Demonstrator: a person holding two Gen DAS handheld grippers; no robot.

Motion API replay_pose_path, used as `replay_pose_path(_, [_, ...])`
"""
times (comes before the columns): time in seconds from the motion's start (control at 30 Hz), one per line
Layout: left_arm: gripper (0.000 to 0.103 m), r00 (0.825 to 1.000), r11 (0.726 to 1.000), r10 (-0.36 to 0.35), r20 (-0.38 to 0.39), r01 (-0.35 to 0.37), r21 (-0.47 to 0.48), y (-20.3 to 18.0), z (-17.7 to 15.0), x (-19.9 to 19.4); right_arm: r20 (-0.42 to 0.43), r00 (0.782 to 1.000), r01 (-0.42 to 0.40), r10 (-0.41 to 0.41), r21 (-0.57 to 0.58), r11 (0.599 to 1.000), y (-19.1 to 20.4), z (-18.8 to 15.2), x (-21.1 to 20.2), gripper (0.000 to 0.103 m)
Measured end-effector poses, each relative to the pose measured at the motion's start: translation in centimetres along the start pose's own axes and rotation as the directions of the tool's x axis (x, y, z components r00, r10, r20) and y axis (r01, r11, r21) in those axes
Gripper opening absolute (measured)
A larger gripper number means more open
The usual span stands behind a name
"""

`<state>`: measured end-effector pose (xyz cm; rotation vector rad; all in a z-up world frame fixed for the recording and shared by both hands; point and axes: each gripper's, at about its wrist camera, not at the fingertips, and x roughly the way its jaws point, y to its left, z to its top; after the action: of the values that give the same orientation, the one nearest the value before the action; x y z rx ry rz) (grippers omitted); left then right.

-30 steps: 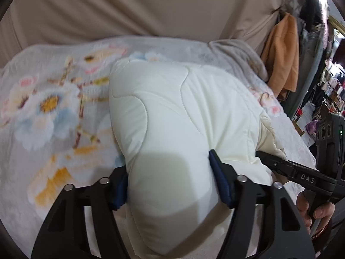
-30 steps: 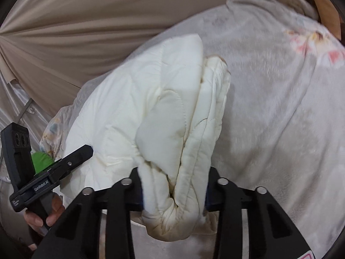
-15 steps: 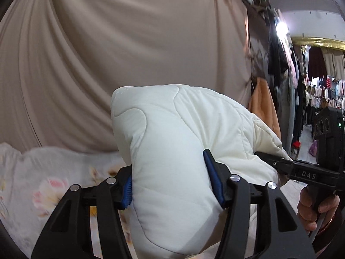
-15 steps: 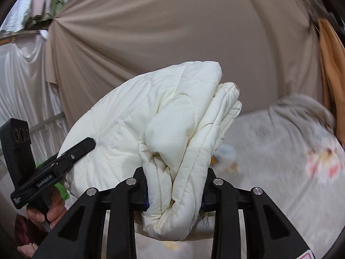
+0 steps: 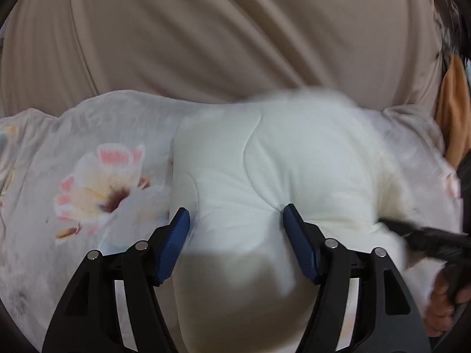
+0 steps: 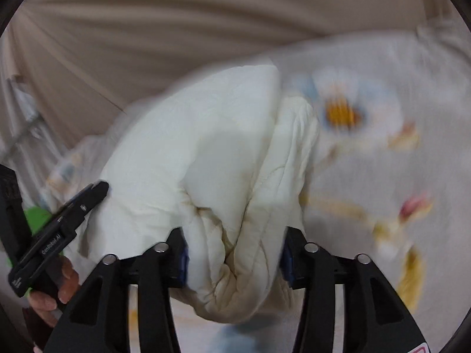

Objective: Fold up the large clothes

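In the left wrist view, the floral bedspread point(image 5: 97, 176) fills the left and middle of the frame, with a beige curtain point(image 5: 220, 29) across the top. The left tongs point(image 5: 235, 235) sit at bottom centre, blue pads pressed into a thick fold of the cream quilted coat point(image 5: 265, 161), so they are clamped on it. At the lower right edge the right tongs and the hand holding them show only as a dark blur.

In the right wrist view, the left tongs poke in from the lower left, held by a hand point(image 6: 56, 288). At centre the folded bundle bulges upward from the right tongs point(image 6: 234, 260), whose pads pinch its layered edge tightly. The bedspread spreads across the right half, smeared by motion.

The step in hand seems to be carrying the folded bundle, held at two points above the bed; whether its far end touches the bed I cannot tell. Next, it likely needs lowering flat onto the bed, both tongs kept level so the layers do not slip apart, then releasing. Both tongs point forward and slightly downward.
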<state>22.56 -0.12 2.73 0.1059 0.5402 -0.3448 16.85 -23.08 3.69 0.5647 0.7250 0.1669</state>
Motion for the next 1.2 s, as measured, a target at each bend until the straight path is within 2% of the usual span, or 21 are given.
replay_pose_path(0.03, [0.068,1.000,1.000,0.002,0.018,-0.002,0.017,-0.1,-0.2,-0.6,0.001,1.000,0.015,-0.014,-0.024,1.000,0.3,-0.1,-0.6,0.056])
replay_pose_path(0.13, [0.068,0.999,0.999,0.039,-0.005,-0.039,0.006,0.2,1.2,-2.6,0.009,0.999,0.052,-0.052,-0.067,0.996,1.2,0.5,-3.2,0.057])
replay_pose_path(0.27, [0.073,0.998,0.997,0.058,0.013,-0.058,-0.059,1.9,3.1,-6.9,0.139,0.981,0.146,-0.132,-0.095,0.985,1.9,1.9,-8.7,0.056])
replay_pose_path(0.3, [0.073,0.998,0.995,0.056,0.007,-0.055,-0.079,2.0,3.6,-7.5,0.166,0.975,0.167,-0.148,-0.109,0.980,2.6,2.3,-9.5,0.043])
replay_pose_path(0.33, [0.073,0.999,0.994,0.053,-0.005,-0.053,-0.094,2.1,3.9,-7.6,0.176,0.973,0.172,-0.147,-0.137,0.975,3.5,2.9,-9.9,0.025])
replay_pose_path(0.4, [0.073,0.999,0.992,0.038,-0.033,-0.041,-0.115,1.4,4.2,-7.5,0.188,0.973,0.171,-0.136,-0.187,0.967,5.0,3.5,-10.0,0.009])
replay_pose_path(0.47, [0.073,0.998,0.993,0.032,-0.059,-0.039,-0.114,0.0,4.0,-6.6,0.193,0.969,0.202,-0.153,-0.266,0.942,6.8,3.5,-8.8,0.004])
replay_pose_path(0.57, [0.073,0.990,0.991,0.059,-0.131,-0.074,-0.112,-1.6,2.4,-4.2,0.156,0.961,0.270,-0.231,-0.319,0.909,7.2,2.8,-5.6,0.003])
replay_pose_path(0.63, [0.074,0.982,0.988,0.060,-0.179,-0.084,-0.129,-1.7,1.1,-3.0,0.136,0.941,0.336,-0.309,-0.316,0.887,5.8,1.9,-3.9,0.003])
replay_pose_path(0.67, [0.075,0.981,0.987,0.061,-0.186,-0.087,-0.138,-1.6,0.5,-2.6,0.117,0.939,0.345,-0.324,-0.308,0.887,5.0,1.6,-3.2,0.003])
replay_pose_path(0.73, [0.080,0.980,0.987,0.088,-0.179,-0.109,-0.115,-1.9,-0.3,-2.4,0.070,0.948,0.318,-0.312,-0.287,0.904,3.2,1.0,-2.2,0.002])
replay_pose_path(0.83, [0.082,0.978,0.988,0.120,-0.170,-0.134,-0.076,-2.7,-1.3,-2.1,0.043,0.948,0.314,-0.315,-0.292,0.903,2.0,0.2,-1.1,0.001])
replay_pose_path(1.03, [0.083,0.975,0.982,0.181,-0.128,-0.187,-0.032,-3.6,-2.3,-1.6,0.096,0.930,0.364,-0.354,-0.351,0.863,2.3,-1.1,0.4,0.000])
replay_pose_path(1.1, [0.083,0.976,0.981,0.183,-0.117,-0.189,-0.045,-3.5,-2.3,-1.8,0.116,0.924,0.381,-0.365,-0.368,0.848,2.7,-1.2,0.1,0.001])
replay_pose_path(1.2, [0.085,0.979,0.980,0.166,-0.122,-0.177,-0.089,-3.1,-2.0,-2.8,0.136,0.926,0.377,-0.352,-0.309,0.873,3.4,-0.9,-2.5,0.006])
